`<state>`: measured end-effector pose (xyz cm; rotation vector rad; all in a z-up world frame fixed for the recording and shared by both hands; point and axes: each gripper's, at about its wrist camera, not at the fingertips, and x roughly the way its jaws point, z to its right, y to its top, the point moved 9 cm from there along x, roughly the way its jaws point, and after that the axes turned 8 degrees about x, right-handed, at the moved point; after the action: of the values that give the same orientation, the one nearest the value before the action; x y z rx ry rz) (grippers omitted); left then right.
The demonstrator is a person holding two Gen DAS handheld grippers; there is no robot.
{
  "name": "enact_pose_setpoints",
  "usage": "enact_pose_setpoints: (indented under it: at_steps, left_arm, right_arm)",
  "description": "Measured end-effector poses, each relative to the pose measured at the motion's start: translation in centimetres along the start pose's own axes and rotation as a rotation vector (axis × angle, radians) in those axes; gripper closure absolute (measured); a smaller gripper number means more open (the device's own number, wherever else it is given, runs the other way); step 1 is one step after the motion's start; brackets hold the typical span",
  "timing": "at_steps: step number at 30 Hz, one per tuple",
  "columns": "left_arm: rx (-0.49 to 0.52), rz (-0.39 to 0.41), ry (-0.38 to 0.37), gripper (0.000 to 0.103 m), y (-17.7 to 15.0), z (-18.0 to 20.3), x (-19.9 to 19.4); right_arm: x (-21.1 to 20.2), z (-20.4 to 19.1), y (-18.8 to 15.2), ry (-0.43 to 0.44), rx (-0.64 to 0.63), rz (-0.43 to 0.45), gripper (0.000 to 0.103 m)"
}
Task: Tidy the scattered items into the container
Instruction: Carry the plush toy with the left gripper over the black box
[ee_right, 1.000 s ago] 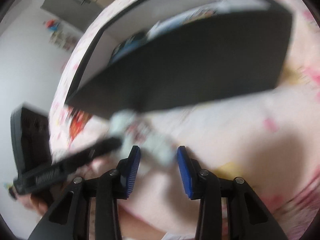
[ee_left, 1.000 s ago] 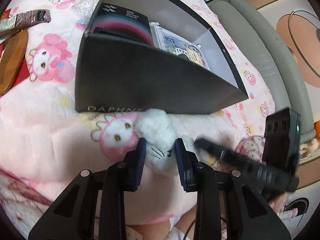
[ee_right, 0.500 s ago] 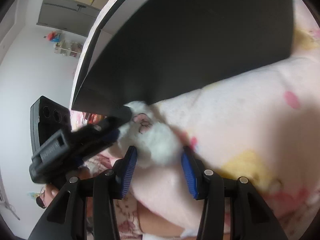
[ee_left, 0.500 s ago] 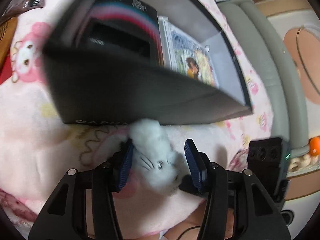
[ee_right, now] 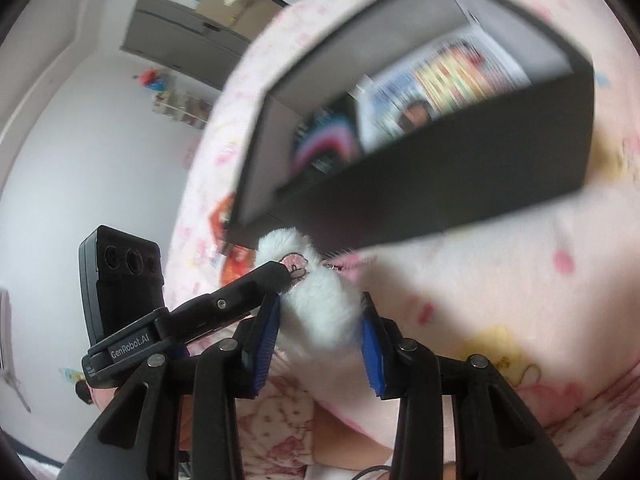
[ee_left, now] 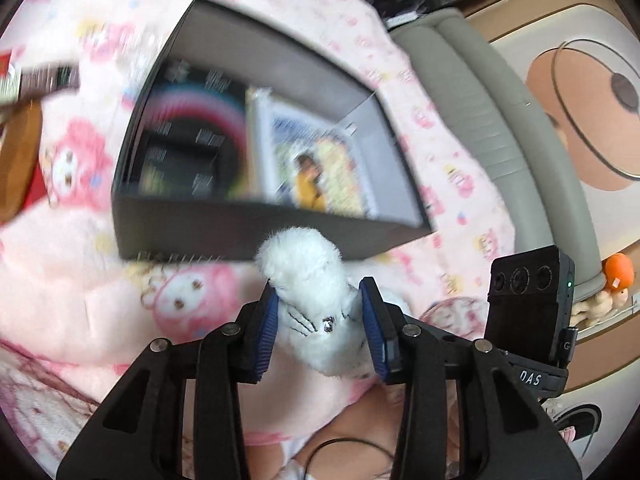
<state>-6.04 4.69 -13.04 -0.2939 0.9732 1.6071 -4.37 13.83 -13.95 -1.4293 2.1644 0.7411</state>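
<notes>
Box (ee_left: 256,236) sits on pink cartoon-print blanket (ee_left: 72,280) beside grey headboard (ee_left: 500,128).

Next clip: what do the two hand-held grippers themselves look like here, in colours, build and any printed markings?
Both are matte black plastic with two angular fingers, silver screw heads and ribbed blue pads. The left hand-held gripper and the right hand-held gripper each carry a boxy black camera module with three round lenses. The left's base reads "GenRobot.AI"; the right's shows "DAS" and a small green light. A thin black cable runs below.

A home bedroom: cartoon-print pink blanket (ee_left: 72,248), wardrobe (ee_right: 180,40), white walls.
</notes>
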Motion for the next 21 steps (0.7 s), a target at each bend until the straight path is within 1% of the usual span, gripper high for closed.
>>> enact_pose_setpoints:
  at_steps: [2,5,7,9,11,14,16,18,21]
  left_arm:
    - [0.017,0.030,-0.005,0.064,1.2,1.2,-1.0]
    - [0.049,0.080,0.005,0.064,4.7,2.8,-1.5]
    - [0.051,0.100,0.009,0.064,7.0,3.4,-1.3]
    - [0.044,0.103,0.016,0.064,9.4,3.5,-1.1]
    - [0.045,0.123,0.024,0.064,11.6,3.2,-1.6]
    - [0.062,0.163,0.072,0.064,14.6,2.9,-2.6]
    - [0.049,0.179,0.094,0.064,16.4,2.0,-2.6]
    - [0.020,0.175,0.095,0.064,17.6,0.9,-1.8]
    - [-0.018,0.150,0.085,0.064,18.5,-0.9,0.2]
  right_arm:
    - [-1.2,-1.7,0.8,0.008,-0.045,0.030,0.069]
    - [-3.5,-2.7,2.5,0.027,-0.095,0.068,0.069]
    - [-4.0,-4.0,4.3,0.024,-0.123,0.087,0.069]
    - [-3.5,-5.7,6.8,0.006,-0.162,0.099,0.069]
    - [-3.2,-7.3,8.8,0.006,-0.182,0.083,0.069]
    - [-3.0,-9.2,11.7,0.013,-0.227,0.071,0.069]
    - [-2.0,-10.0,13.5,0.000,-0.268,0.069,0.069]
    - [-1.3,-10.5,14.8,-0.013,-0.302,0.068,0.069]
    - [0.2,-9.9,16.0,-0.052,-0.313,0.067,0.069]
